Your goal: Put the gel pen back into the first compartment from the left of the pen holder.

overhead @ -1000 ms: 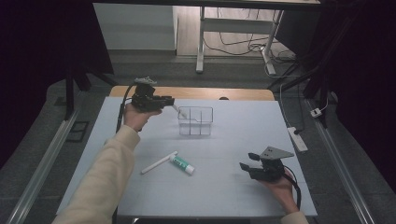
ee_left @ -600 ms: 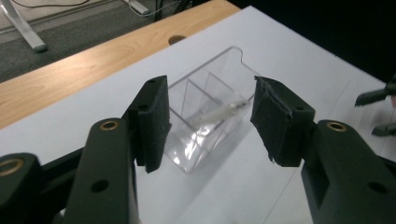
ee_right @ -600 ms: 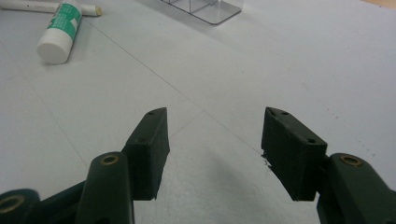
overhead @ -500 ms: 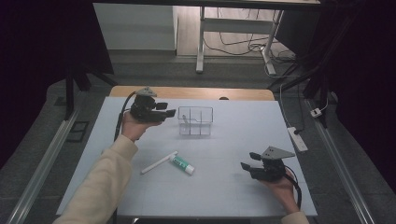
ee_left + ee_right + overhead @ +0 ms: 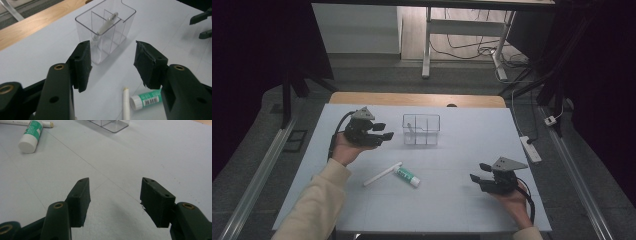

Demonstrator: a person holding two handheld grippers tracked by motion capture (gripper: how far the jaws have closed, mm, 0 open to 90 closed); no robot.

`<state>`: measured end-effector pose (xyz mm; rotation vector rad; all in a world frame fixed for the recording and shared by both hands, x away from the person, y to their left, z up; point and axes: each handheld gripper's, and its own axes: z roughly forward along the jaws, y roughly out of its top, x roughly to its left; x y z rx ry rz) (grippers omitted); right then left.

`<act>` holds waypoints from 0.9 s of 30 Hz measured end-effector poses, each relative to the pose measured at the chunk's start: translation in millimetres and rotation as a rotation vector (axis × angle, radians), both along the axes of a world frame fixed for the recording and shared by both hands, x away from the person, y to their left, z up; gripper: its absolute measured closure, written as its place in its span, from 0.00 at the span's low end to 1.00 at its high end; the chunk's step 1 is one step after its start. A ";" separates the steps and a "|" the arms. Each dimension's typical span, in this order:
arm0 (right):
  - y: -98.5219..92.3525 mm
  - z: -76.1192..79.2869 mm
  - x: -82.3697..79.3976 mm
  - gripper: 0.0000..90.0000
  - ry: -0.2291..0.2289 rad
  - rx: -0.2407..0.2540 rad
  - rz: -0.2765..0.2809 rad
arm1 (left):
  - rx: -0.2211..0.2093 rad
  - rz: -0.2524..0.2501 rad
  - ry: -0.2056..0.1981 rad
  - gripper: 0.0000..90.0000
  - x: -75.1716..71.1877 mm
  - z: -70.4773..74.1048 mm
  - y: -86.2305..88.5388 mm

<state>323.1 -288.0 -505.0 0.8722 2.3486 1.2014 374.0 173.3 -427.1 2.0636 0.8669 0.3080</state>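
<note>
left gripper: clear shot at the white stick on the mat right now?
Probably yes. The left gripper has open, empty jaws, and the white stick lies flat on the table below it with bare mat between. The glue stick beside the stick's far end could get nudged.

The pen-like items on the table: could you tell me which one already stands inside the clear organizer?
The clear pen leans in the organizer's compartment; the white pen and green-labelled glue stick lie on the mat.
</note>
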 end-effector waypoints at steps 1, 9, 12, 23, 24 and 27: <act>0.0 0.0 0.0 0.45 0.000 0.000 0.000 | -0.002 0.001 0.000 0.52 -1.4 -1.1 1.1; -0.4 0.1 0.2 0.45 0.004 0.000 0.002 | -0.018 0.001 0.006 0.52 -13.2 -7.6 9.0; -0.9 -0.1 0.1 0.45 0.004 0.005 -0.001 | -0.018 0.003 0.010 0.52 -15.8 -9.2 12.4; -5.1 0.7 -1.2 0.45 0.002 0.000 -0.009 | 0.046 -0.003 0.049 0.51 -26.8 -17.4 19.8; -5.0 0.9 -1.2 0.45 0.000 0.002 -0.009 | 0.054 -0.003 0.052 0.51 -27.6 -17.6 20.0; -5.4 1.2 -0.6 0.45 0.002 0.005 -0.008 | 0.071 -0.003 0.054 0.51 -29.2 -17.4 21.5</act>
